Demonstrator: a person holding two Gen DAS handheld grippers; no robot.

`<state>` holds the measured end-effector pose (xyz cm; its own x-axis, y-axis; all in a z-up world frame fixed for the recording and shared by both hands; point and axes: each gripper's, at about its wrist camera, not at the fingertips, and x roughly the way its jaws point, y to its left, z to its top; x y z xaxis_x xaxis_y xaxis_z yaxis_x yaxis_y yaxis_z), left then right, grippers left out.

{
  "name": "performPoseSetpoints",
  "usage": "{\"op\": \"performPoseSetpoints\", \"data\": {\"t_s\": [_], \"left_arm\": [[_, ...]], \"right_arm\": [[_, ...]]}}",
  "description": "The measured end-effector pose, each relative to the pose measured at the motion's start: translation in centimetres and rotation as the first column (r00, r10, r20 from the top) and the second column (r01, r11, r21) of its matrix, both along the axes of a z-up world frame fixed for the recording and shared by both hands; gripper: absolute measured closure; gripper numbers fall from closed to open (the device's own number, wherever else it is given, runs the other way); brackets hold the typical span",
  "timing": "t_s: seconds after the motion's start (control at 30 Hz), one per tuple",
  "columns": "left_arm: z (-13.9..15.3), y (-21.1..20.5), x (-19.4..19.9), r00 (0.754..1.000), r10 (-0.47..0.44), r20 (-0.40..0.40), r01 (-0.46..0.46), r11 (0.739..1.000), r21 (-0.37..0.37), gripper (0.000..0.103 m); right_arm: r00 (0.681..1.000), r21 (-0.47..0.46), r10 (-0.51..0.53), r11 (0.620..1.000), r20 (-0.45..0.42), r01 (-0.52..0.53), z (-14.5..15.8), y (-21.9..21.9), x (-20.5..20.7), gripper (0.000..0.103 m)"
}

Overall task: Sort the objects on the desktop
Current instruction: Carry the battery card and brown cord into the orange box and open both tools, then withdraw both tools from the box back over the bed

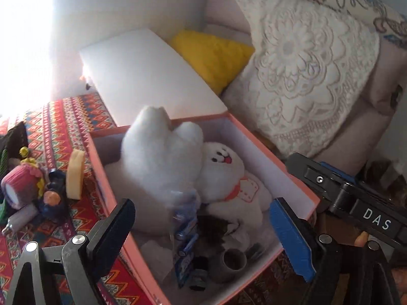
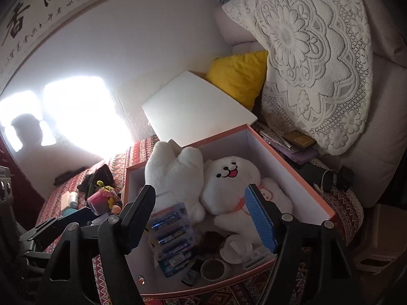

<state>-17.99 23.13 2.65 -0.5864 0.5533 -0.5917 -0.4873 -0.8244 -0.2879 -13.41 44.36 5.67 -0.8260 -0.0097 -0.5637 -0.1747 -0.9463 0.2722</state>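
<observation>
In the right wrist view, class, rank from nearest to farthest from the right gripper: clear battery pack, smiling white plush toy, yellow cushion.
From the right gripper:
1. Clear battery pack, between the fingers, in the box.
2. Smiling white plush toy, box middle.
3. Yellow cushion, beyond the box.

Salmon-pink box [image 2: 292,167] with white inside, white plush toys [image 2: 229,185], blue battery pack [image 2: 173,239], red zigzag-patterned cloth [image 1: 63,124], yellow cushion [image 2: 239,76], cream lace cover [image 2: 313,58].

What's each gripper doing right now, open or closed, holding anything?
Left gripper: open, holding nothing, above the pink box.
Right gripper: open, holding nothing, above the same box.
</observation>
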Motion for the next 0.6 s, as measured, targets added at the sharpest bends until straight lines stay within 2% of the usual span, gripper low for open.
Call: {"op": "performPoseSetpoints", "data": {"t_s": [0.17,0.33,0.5,0.6], "left_arm": [[0.7,-3.6,1.6,0.998,0.056,-0.036,-0.056,0.998,0.002,0.013],[2.5,-8.5,4.3,0.986,0.124,-0.108,-0.128,0.991,-0.035,0.013],[4.3,-15.3,7.8,0.955,0.224,-0.195,-0.239,0.97,-0.053,0.01],[4.2,-19.9,9.1,0.936,0.294,-0.194,-0.301,0.954,-0.005,0.009]], "right_arm": [[0.999,0.012,0.03,1.0,-0.029,-0.029,1.2,-2.0,1.1,0.027],[0.992,0.044,0.118,0.992,-0.05,-0.115,1.9,-6.8,1.9,0.027],[0.974,0.014,0.214,0.977,-0.073,-0.214,2.1,-12.6,2.2,0.026],[0.965,-0.006,0.255,0.967,-0.06,-0.256,1.4,-15.8,2.0,0.026]]}}
